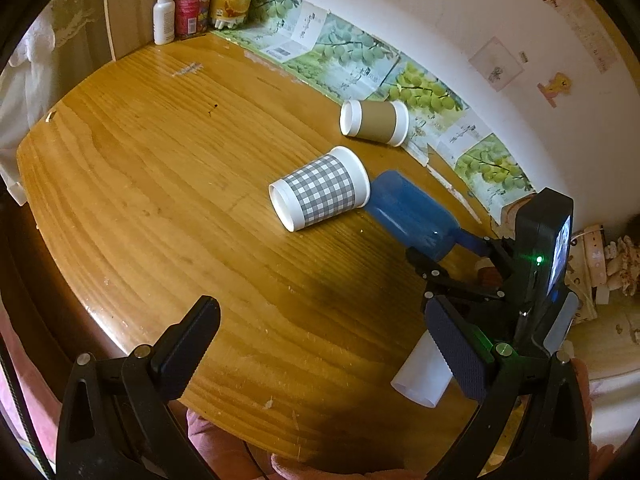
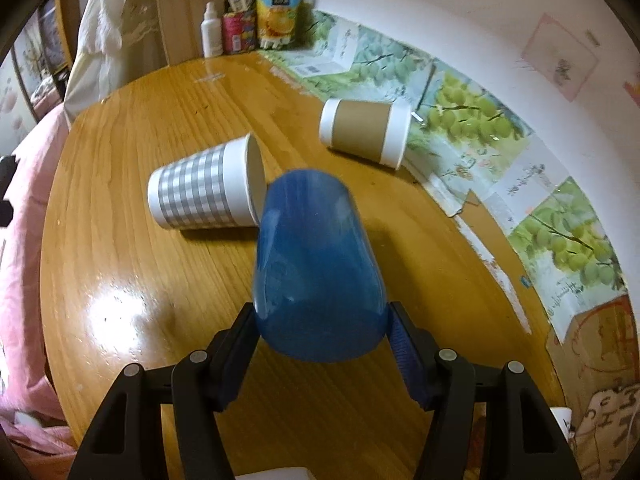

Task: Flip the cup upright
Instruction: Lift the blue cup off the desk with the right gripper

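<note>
A blue plastic cup [image 2: 316,264] lies tilted, held by its wide end between the fingers of my right gripper [image 2: 320,332], which is shut on it. It also shows in the left wrist view [image 1: 412,216], with the right gripper [image 1: 460,256] behind it. A grey checked paper cup [image 1: 320,188] lies on its side on the wooden table [image 1: 160,160], touching the blue cup's far end; it also shows in the right wrist view [image 2: 204,188]. A brown-sleeved paper cup [image 1: 374,122] lies on its side near the wall. My left gripper [image 1: 320,348] is open and empty above the table's near edge.
A white bottle [image 1: 163,16], a red can [image 1: 188,14] and a carton of pens [image 1: 232,0] stand at the far corner. Grape-print papers [image 1: 344,56] line the wall edge. A white paper roll [image 1: 420,372] lies by the left gripper's right finger.
</note>
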{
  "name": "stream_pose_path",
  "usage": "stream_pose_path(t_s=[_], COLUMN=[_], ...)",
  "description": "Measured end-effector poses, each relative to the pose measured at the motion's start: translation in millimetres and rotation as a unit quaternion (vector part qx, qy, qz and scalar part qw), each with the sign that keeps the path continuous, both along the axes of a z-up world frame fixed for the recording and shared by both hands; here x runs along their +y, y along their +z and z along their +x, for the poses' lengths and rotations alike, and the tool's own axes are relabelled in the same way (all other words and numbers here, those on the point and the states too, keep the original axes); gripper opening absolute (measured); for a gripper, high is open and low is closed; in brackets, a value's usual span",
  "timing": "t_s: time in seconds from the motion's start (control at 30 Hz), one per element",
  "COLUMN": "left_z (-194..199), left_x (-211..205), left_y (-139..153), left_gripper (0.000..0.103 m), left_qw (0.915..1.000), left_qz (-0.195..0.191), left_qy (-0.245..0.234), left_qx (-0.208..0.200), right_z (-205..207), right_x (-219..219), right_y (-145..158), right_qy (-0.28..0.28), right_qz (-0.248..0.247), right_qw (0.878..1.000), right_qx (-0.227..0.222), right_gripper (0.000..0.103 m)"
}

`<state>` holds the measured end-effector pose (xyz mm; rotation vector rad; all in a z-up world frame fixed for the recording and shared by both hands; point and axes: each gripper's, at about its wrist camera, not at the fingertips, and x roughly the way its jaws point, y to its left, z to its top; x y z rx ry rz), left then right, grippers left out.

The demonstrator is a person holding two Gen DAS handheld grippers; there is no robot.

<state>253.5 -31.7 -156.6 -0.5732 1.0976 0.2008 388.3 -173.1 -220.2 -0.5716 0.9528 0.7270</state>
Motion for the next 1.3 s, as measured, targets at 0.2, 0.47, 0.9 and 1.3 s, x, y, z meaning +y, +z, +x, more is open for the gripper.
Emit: stream_pose_path(t_s=[0.2,0.47,0.9,1.3], left_z=[-14.0,-26.9,-49.4,-53.2], left_x=[1.2,2.6,13.9,45.8], left_y=[11.3,21.5,22.9,29.7], left_gripper=[0.102,0.102,0.102,0.102], left_qw=[0.9999,0.9996,0.9979,0.9887], left_qz=[0.007,0.018,0.04,0.074], left_qy=[-0.001,-0.012,-0.049,-0.13], left_qx=[-0.008,-0.019,-0.015,-0.014], right_z=[-8.7,-26.9,-73.6,-126.6], right_x=[-5.1,-13.3,-7.5,22.3], right_y=[14.5,25.0,25.0,21.6], right_qy=[-0.03,-0.076,-0.133,-0.183], right_qz=[-0.005,-0.007,0.014,0.014], right_qw=[1.0,0.997,0.991,0.983], right_qx=[-0.005,-0.01,0.001,-0.003], right_gripper=[0.064,0.063,0.063,0.063])
